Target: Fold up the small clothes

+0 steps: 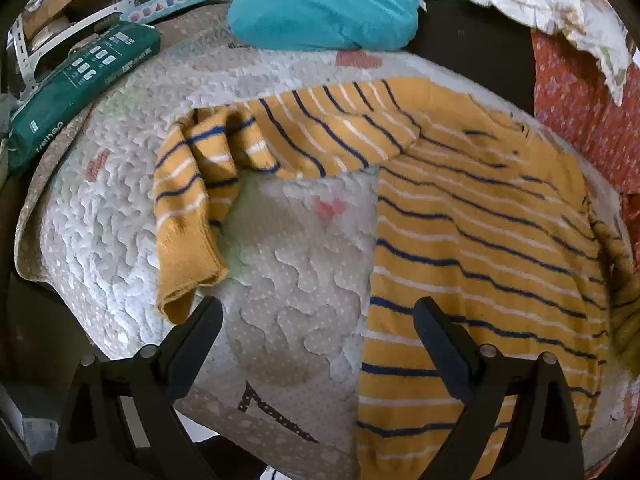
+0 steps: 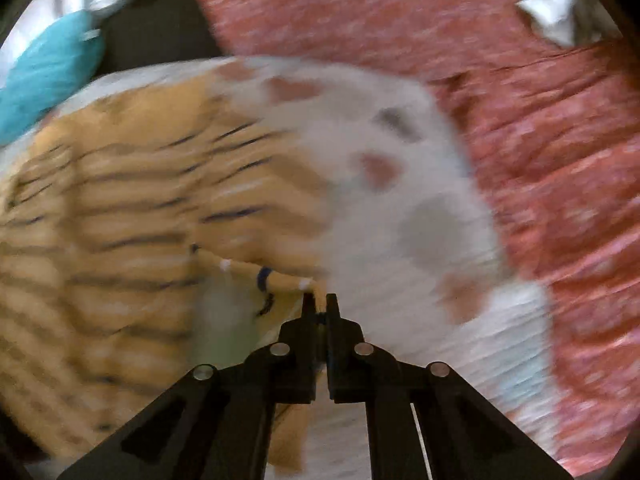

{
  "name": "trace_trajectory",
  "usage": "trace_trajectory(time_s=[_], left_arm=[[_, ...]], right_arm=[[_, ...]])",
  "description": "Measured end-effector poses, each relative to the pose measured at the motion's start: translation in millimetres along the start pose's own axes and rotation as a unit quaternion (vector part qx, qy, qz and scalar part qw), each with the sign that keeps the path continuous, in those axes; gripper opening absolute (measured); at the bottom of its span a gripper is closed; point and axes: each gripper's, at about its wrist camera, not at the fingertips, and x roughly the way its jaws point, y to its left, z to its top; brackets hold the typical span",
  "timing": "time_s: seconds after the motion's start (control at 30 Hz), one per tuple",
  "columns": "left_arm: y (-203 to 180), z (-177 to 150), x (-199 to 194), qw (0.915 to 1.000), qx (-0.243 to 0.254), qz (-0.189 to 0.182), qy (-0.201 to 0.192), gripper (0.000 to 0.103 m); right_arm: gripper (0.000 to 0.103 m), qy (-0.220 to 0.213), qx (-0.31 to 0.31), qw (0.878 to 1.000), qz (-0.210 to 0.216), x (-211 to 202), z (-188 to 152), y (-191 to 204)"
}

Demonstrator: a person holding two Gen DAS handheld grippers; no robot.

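Note:
A small yellow shirt (image 1: 480,240) with navy and white stripes lies spread on a quilted white mat (image 1: 100,240). One sleeve (image 1: 188,252) bends toward me, its cuff near the mat's edge. My left gripper (image 1: 318,306) hovers open over bare mat, its left finger (image 1: 200,332) just beside the cuff and its right finger (image 1: 440,344) over the shirt's side edge. The right wrist view is blurred. There my right gripper (image 2: 320,300) is shut on a thin striped fold (image 2: 280,278) at the right edge of the shirt (image 2: 120,220), pulling it up off the mat (image 2: 400,200).
A teal cushion (image 1: 324,4) sits at the mat's far edge, with a green packet (image 1: 80,76) and a white rack (image 1: 24,40) at far left. Red patterned fabric (image 1: 580,120) borders the mat on the right, and also shows in the right wrist view (image 2: 520,100).

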Motion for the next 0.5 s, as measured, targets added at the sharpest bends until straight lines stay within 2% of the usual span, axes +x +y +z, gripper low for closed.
trace_trajectory(time_s=[0.1, 0.17, 0.27, 0.37, 0.43, 0.5], left_arm=[[-5.8, -1.3, 6.1, 0.9999, 0.002, -0.002, 0.01, 0.096], [-11.3, -1.8, 9.7, 0.9999, 0.008, -0.002, 0.014, 0.096], [-18.8, -3.2, 13.2, 0.9996, 0.019, -0.004, 0.02, 0.096], [-20.2, -3.3, 12.5, 0.9995, 0.023, -0.011, 0.019, 0.096], [-16.4, -2.7, 11.1, 0.9996, 0.02, -0.014, 0.018, 0.096], [-9.7, -2.3, 11.7, 0.9995, 0.011, -0.02, 0.021, 0.096]], right_arm=[[0.003, -0.009, 0.029, 0.996, -0.086, 8.1, 21.5, -47.9], [0.004, -0.002, 0.057, 0.991, -0.117, 17.0, 33.1, -72.5], [0.005, 0.032, 0.097, 0.982, -0.161, 41.8, 43.5, -104.6], [0.016, 0.066, 0.129, 0.975, -0.169, 57.4, 41.9, -123.5], [0.027, 0.052, 0.158, 0.975, -0.148, 47.7, 36.5, -128.8], [0.049, 0.034, 0.171, 0.977, -0.123, 32.2, 30.0, -124.6]])
